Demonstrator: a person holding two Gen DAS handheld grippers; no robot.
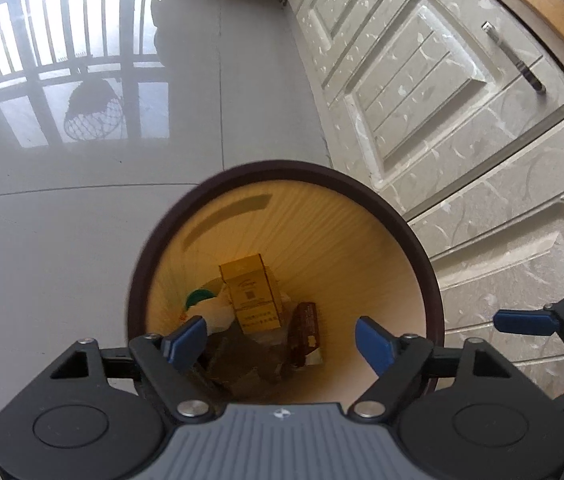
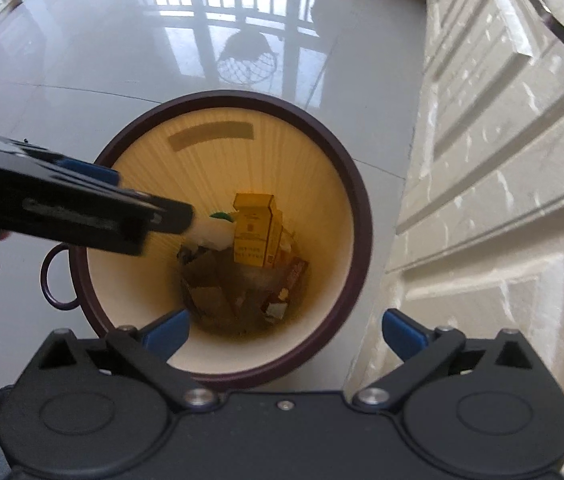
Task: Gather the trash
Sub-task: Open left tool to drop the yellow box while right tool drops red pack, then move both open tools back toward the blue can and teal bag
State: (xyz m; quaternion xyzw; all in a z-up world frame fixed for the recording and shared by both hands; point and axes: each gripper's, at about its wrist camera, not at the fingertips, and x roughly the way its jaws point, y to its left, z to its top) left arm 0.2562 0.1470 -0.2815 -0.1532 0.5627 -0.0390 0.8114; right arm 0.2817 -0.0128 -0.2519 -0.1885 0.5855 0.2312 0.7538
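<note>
glossy tile floor (image 1: 81, 240), cabinet doors (image 1: 442, 100) w/ handles

We hold both grippers pointing steeply down. Our left gripper (image 1: 282, 340) has its fingers spread, nothing between them; our right gripper (image 2: 284, 336), at its three o'clock, gapes wide, empty too.

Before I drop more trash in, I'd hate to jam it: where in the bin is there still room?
The trash bin is bare along its upper walls all round. The bottom is crowded: yellow box upright, white wad beside it, dark wrappers below. Outside, open floor lies left of the cabinet doors.
</note>
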